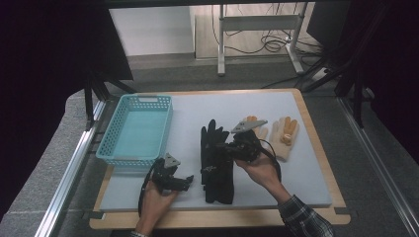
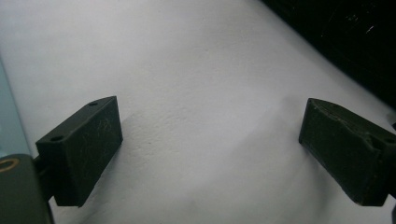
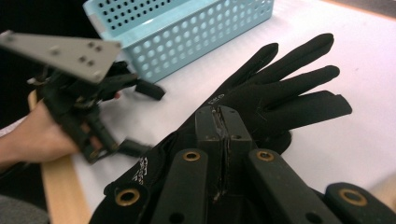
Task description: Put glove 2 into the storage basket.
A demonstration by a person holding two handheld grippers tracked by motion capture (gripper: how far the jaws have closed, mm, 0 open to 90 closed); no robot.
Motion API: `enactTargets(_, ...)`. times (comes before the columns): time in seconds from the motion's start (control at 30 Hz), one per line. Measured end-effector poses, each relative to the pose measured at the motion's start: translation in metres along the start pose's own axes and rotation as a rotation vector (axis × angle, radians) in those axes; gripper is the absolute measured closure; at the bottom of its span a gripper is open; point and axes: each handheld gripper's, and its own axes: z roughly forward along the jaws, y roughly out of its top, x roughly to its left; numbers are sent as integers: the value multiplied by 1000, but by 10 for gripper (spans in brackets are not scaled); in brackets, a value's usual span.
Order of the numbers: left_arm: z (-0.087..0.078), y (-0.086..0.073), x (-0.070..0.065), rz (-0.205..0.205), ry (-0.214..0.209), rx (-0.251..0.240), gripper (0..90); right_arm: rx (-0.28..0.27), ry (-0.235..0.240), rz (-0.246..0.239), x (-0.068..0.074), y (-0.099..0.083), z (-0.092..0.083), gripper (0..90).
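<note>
Black gloves (image 1: 216, 160) lie stacked near the middle of the white tabletop (image 1: 306, 168), at about 6 o'clock from its centre in the high view. Their long axis runs from 6 to 12 o'clock, cuffs toward the person and fingers pointing away to 12. In the right gripper view the fingers (image 3: 299, 79) are spread and point toward 2 o'clock.

A turquoise basket (image 1: 136, 129) with perforated walls sits at 10 o'clock from the gloves, a strip of bare tabletop between them. A pair of tan gloves (image 1: 279, 133) with orange fingertips lies at 2 o'clock from the black ones, fingers also toward 12, partly behind the right hand-held gripper.

The right hand-held gripper (image 1: 228, 148) is over the black gloves near their right edge, its grey plate (image 1: 248, 124) raised above it. Its jaws are pressed together in its own view, with nothing visible between them; whether their tips touch the glove below cannot be told.

The left hand-held gripper (image 1: 185, 181) rests low at 8 o'clock from the gloves, just in front of the basket's near wall and apart from the gloves. Its jaws stand wide with bare tabletop between them. A dark edge at 2 o'clock in its view may be the black gloves.
</note>
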Motion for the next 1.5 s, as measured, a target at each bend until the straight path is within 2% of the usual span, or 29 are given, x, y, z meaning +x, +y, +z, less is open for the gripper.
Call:
enactTargets(0.17,0,0,0,3,-1,1,64,3,18,1,12,-16,-5,874)
enactTargets(0.23,0,0,0,-1,1,-2,64,4,14,0,16,-29,-4,874)
enactTargets(0.33,0,0,0,-1,1,-2,64,10,5,7,16,-36,-1,874)
enactTargets(0.37,0,0,0,-1,1,-1,64,23,-1,12,12,-46,4,874)
enactTargets(0.47,0,0,0,-2,1,-2,64,37,-19,16,6,-57,12,872)
enactTargets(0.53,0,0,0,-4,2,-2,64,38,-25,20,5,-60,13,869)
enactTargets(0.57,0,0,0,-4,1,-3,64,45,-44,18,2,-69,18,849)
enactTargets(0.63,0,0,0,-4,2,-3,64,49,-50,12,1,-71,19,834)
enactTargets(0.67,0,0,0,-2,2,-3,64,77,-72,-1,-1,-77,21,757)
enactTargets(0.7,0,0,0,-2,2,-3,64,83,-76,-3,-2,-78,21,726)
enactTargets(0.8,0,0,0,3,1,1,64,77,-89,-10,-4,-80,13,645)
enactTargets(0.93,0,0,0,3,1,2,64,52,-105,-11,-10,-81,-3,623)
enactTargets(1.0,0,0,0,2,0,2,64,56,-104,-18,-12,-84,-8,667)
enactTargets(1.13,-1,0,1,1,-1,2,66,79,-85,-31,-12,-96,-10,855)
enactTargets(1.2,-2,-1,-1,2,8,4,68,92,-79,-40,-11,-103,-10,885)
enactTargets(1.37,-10,-6,1,-12,19,20,72,115,-42,-59,-6,-118,-4,886)
enactTargets(1.5,-14,-10,2,-19,31,32,54,128,-25,-76,-1,-123,3,886)
